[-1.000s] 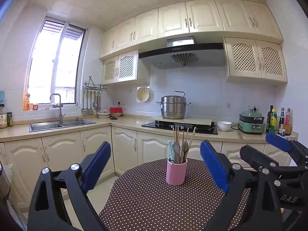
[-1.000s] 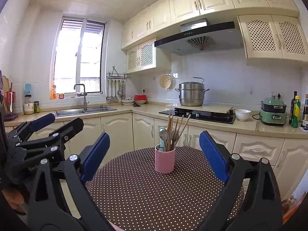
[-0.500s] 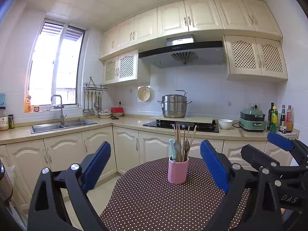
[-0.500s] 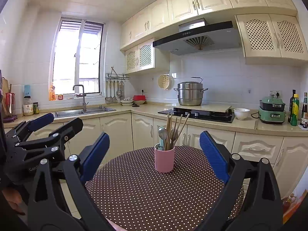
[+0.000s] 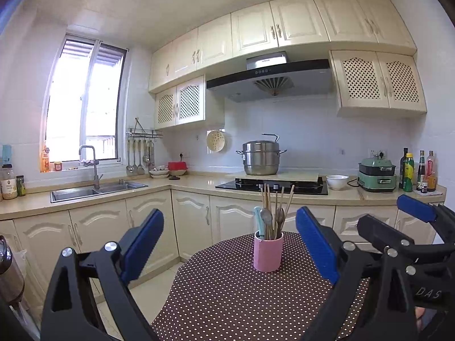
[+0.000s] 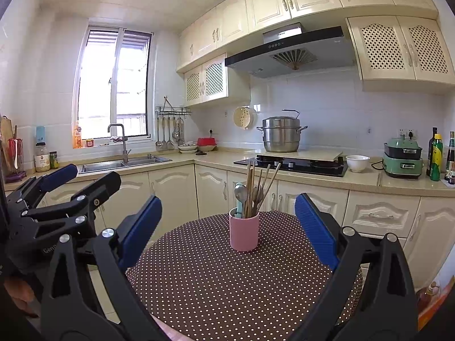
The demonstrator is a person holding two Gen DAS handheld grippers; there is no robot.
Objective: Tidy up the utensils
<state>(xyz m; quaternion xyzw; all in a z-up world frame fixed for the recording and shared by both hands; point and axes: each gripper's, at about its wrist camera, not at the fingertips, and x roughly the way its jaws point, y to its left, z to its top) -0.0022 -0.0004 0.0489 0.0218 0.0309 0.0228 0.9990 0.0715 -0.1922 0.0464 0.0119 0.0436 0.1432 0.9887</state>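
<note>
A pink cup [image 5: 268, 253] stands upright on the round table with the brown polka-dot cloth [image 5: 227, 298]. It holds several utensils [image 5: 274, 213]: wooden chopsticks, a metal spoon and a light blue handle. It also shows in the right wrist view [image 6: 244, 233] with its utensils [image 6: 253, 190]. My left gripper [image 5: 229, 244] is open and empty, well short of the cup. My right gripper [image 6: 227, 227] is open and empty, also short of the cup. Each gripper shows in the other's view, the right one [image 5: 398, 227] at the right edge and the left one [image 6: 76, 182] at the left edge.
Behind the table runs a kitchen counter [image 6: 312, 177] with a sink [image 6: 122, 164], a hob with a steel pot [image 6: 281, 135], a white bowl [image 6: 357, 162], a green cooker [image 6: 402, 156] and bottles [image 6: 436, 156]. Ladles hang on a wall rack [image 6: 170, 130].
Both views have drifted slightly; the cup sits a little further right in the left wrist view. Both grippers stay open and empty.
</note>
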